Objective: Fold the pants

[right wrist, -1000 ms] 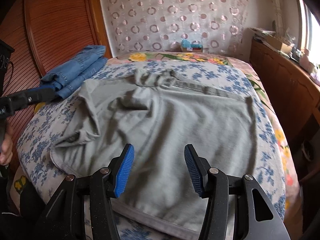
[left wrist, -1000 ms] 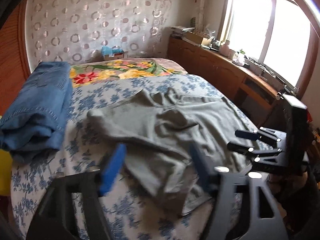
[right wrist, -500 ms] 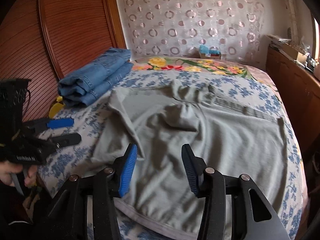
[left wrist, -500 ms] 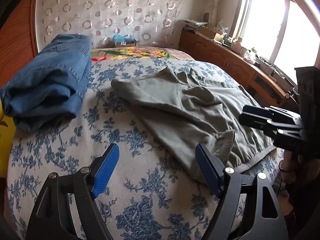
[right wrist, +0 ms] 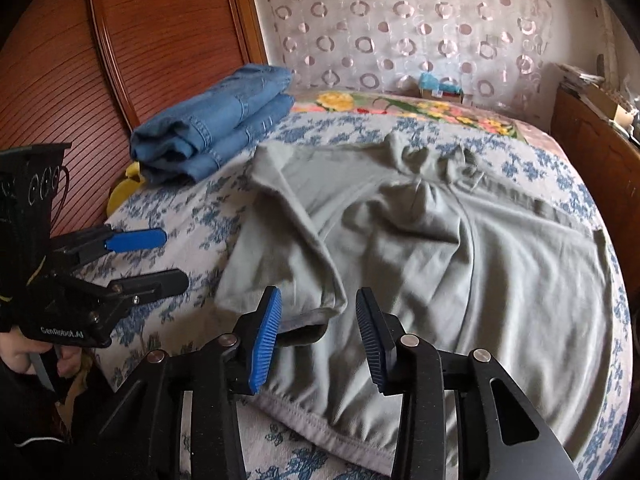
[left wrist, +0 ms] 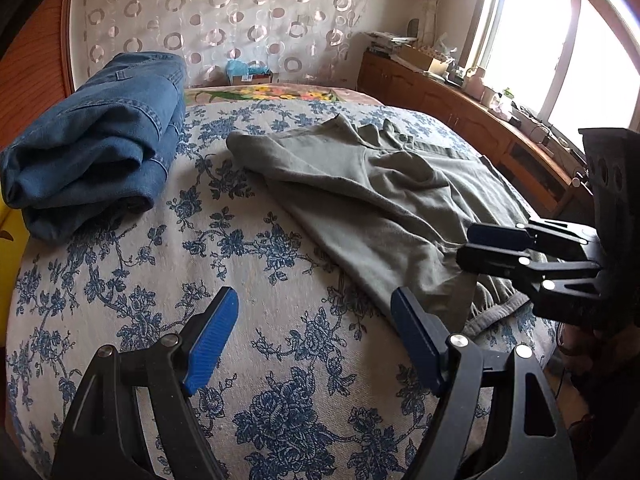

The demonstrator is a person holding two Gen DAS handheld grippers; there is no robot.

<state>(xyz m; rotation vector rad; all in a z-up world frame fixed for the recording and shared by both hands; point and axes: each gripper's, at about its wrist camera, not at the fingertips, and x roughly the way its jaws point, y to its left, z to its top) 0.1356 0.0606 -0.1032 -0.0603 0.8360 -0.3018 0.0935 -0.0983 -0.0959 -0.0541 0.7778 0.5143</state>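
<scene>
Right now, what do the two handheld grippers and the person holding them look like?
Both the left gripper and the right gripper are black plastic frames with silver pivot bolts and ribbed blue pads on two fingers. The left gripper's body carries white "GenRobot.AI" lettering. A dark sleeve with a thin pale cuff stripe shows below the hand.

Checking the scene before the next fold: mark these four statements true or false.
1. The grey pants lie spread on the floral bedspread. True.
2. The folded jeans sit on top of the grey pants. False: they lie apart, near the wooden headboard.
3. The left gripper is clamped on a trouser leg. False: its jaws stand open over bare bedspread.
4. The right gripper hovers over the pants' near hem; its jaws have been closing. True.
</scene>
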